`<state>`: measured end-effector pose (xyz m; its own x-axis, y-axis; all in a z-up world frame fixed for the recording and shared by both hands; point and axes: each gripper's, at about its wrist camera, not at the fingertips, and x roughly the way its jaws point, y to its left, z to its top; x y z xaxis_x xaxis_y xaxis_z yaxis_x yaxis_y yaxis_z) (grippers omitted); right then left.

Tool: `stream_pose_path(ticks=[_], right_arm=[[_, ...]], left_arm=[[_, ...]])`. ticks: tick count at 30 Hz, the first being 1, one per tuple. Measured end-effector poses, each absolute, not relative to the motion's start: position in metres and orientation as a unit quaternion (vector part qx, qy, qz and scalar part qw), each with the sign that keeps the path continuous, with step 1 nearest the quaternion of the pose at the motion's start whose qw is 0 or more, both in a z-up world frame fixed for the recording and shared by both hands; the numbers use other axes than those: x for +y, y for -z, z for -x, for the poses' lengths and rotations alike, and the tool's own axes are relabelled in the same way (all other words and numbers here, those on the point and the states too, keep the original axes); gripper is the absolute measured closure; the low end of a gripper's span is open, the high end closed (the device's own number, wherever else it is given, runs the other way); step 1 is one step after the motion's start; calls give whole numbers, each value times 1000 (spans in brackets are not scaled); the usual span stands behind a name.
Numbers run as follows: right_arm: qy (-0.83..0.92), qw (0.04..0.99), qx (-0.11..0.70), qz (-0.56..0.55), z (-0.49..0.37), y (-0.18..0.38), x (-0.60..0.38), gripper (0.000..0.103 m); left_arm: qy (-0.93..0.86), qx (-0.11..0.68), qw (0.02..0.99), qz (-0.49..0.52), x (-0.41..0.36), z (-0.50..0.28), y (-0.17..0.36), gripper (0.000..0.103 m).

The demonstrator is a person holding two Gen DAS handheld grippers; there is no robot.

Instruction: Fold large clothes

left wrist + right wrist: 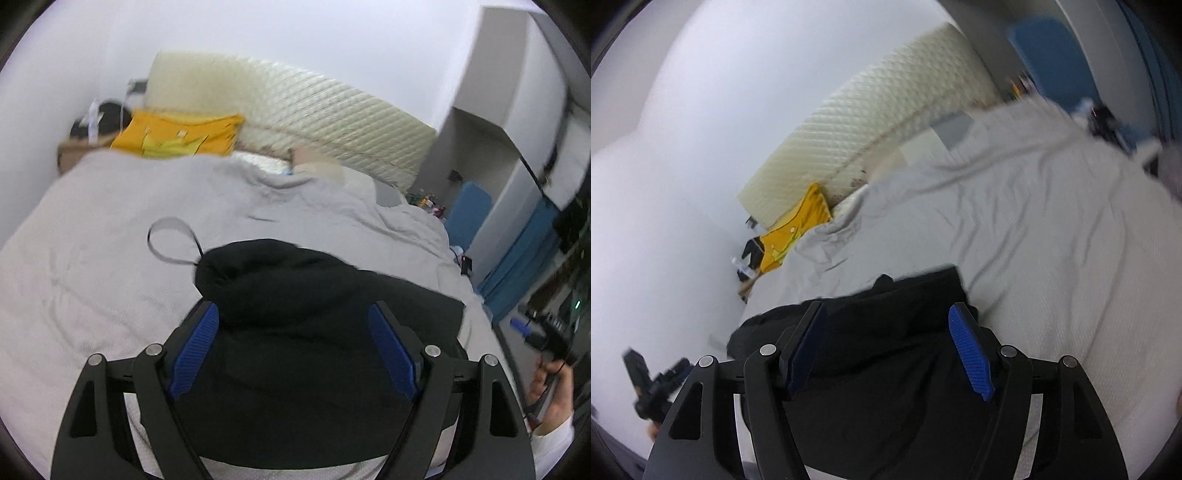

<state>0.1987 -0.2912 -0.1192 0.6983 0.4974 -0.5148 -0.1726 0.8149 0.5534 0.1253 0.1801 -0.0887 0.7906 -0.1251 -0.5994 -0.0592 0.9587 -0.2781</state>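
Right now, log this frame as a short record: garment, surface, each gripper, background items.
garment: black garment, bunched, drawstring loop lying on the sheet
surface: bed with grey sheet, wrinkled
left gripper: open, jaws either side of the garment
right gripper: open, over the garment
behind: yellow cloth by the quilted headboard
blur: both views smeared

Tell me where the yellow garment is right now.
The yellow garment lies at the bed's far left corner in the left wrist view, against the quilted headboard, beyond the grey sheet.
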Motion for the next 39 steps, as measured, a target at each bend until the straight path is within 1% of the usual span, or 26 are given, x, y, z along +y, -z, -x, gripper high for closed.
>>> stream_pose_path(ticks=[2,5,8,13,18,23,29,34,39], right_arm=[[-197,899,327,-213,-188,115,-271,32],[-208,908,315,-182,-176,116,-247,31],[-224,909,314,-159,-174,127,-217,31],[-216,919,312,-108,-185,158,-169,30],[-208,914,338,-83,-213,209,-140,29],[-194,921,329,-75,-232,221,-130,25],[-189,924,327,-55,-261,229,-118,25],[-189,919,341,-58,-292,235,-116,25],[-188,912,359,-69,-316,241,-115,24]], left_arm=[[27,311,942,124,161,-119,90,20],[28,304,948,89,138,-119,97,20],[36,317,946,61,120,-131,114,20],[23,339,939,50,109,-174,147,20],[14,363,930,54,108,-209,185,20],[0,361,932,39,103,-226,188,20],[-11,369,928,43,102,-254,201,19],[-23,375,927,18,94,-283,206,19],[-28,380,924,23,98,-306,214,18]])
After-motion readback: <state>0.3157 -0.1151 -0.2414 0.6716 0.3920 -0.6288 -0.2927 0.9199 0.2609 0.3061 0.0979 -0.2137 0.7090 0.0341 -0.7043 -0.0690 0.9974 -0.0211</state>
